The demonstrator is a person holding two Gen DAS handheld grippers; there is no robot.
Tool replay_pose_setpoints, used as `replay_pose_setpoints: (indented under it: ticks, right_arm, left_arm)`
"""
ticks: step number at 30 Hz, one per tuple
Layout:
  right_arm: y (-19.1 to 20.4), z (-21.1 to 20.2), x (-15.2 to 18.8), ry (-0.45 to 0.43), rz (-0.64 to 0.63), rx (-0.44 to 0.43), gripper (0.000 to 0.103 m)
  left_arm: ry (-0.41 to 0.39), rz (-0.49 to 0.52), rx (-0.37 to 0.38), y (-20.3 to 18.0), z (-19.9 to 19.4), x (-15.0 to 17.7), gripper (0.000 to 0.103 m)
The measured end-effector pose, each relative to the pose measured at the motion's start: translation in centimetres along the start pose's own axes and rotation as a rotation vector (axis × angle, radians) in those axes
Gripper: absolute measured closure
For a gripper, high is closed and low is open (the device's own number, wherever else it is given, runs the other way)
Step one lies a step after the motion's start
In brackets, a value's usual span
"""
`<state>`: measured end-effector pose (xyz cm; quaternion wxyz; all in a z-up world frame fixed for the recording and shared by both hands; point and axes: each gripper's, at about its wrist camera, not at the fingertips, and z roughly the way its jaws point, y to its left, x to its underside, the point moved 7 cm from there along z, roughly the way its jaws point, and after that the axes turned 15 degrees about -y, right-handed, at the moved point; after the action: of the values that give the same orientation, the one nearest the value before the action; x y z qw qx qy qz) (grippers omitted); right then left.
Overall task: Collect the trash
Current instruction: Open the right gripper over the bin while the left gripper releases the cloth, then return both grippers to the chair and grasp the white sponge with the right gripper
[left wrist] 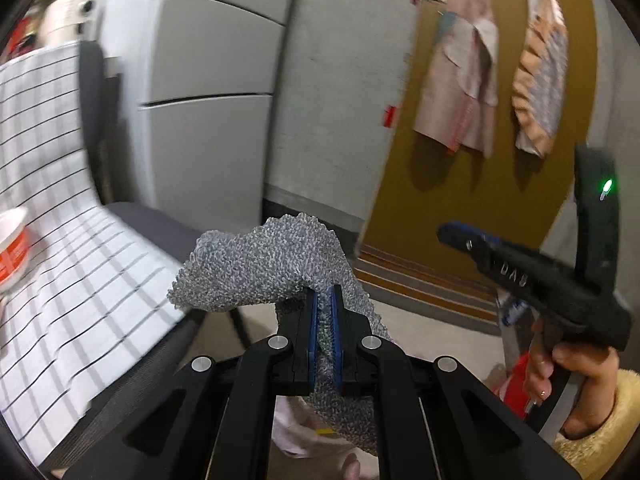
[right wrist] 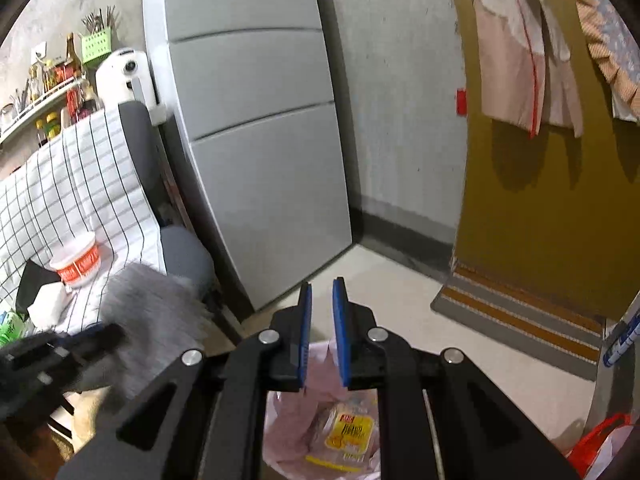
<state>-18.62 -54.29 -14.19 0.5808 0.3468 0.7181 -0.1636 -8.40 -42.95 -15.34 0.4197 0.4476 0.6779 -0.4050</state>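
— Biggest first?
— Grey fridge [right wrist: 256, 152] upright against the wall, 3 door panels. Beside it, mustard door [right wrist: 532, 216] with a pink garment [right wrist: 520, 52] hanging on it, striped mat [right wrist: 516, 320] at its foot.
— And on the near side?
— Chair [right wrist: 180, 256] draped in a checked cloth [right wrist: 80, 184]. On the cloth: a white-and-orange cup [right wrist: 78, 260], upright, plus a white tissue wad [right wrist: 48, 300] just beside it.
— Trash bag?
— Pink bag [right wrist: 320, 412] low on the floor, right under the right gripper [right wrist: 320, 332], mouth up. Inside, a yellow-labelled packet [right wrist: 350, 432].
— Right gripper's pose?
— Level, pointed toward the fridge corner, poised above the bag. Blue pads [right wrist: 305, 332] parted by a narrow gap, nothing between. In the left view, gripped by a hand [left wrist: 568, 380] in a yellow fuzzy sleeve, green light lit on the handle.
— Left gripper?
— Left gripper [left wrist: 326, 320] raised above floor level, aimed at the wall, near the chair's front edge. Clamped tight on a grey rag [left wrist: 264, 268]: 1 end flopping over to the left above the fingertips, the other trailing down below the pads. Blurred in the right view, over the chair edge, beside the bag rather than above it.
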Motion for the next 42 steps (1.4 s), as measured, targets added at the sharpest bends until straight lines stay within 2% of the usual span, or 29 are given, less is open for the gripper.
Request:
replay_pose_setpoints:
  ticks: [4,8,14,20,26,30,36,38,42]
  right_arm:
    - [-0.9,-0.3,-0.8,-0.022,-0.002,0.013,0.092]
    - [-1.9,0.0,-0.8,-0.022,0.015,0.025,0.092]
    - [-3.0,0.5,-0.3,-0.011,0.031,0.041,0.092]
    - [-2.7,0.6,0.0,0.002,0.033,0.04,0.092]
    - [-0.3,0.3,-0.2,-0.001,0.014,-0.002,0.092]
    - [2.9,0.4,-0.1,0.011,-0.009,-0.061,0.092]
    - [10.2,0.6,0.4,0.051,-0.054,-0.227,0.092]
    - [12.9,0.8,0.7,0.074,-0.073,-0.289,0.09]
    - [19.4,0.6,1.7,0.105,-0.128,-0.42,0.084]
  left_arm:
    - [0.042,0.004,0.048,-1.6,2.6,0.7,0.092]
    - [0.082,0.007,0.061,-2.6,4.8,1.4,0.088]
    - [0.144,0.021,0.048,-2.9,7.7,2.4,0.071]
    - [0.15,-0.007,0.019,-1.6,7.3,2.5,0.07]
    - [0.096,-0.034,-0.067,1.4,3.7,1.2,0.07]
    - [0.065,-0.049,-0.149,4.2,0.2,0.6,0.07]
    - [0.024,-0.068,-0.307,9.3,-6.9,0.5,0.07]
    - [0.016,-0.083,-0.353,10.9,-9.1,0.6,0.066]
    - [-0.006,-0.128,-0.498,15.3,-14.7,1.2,0.061]
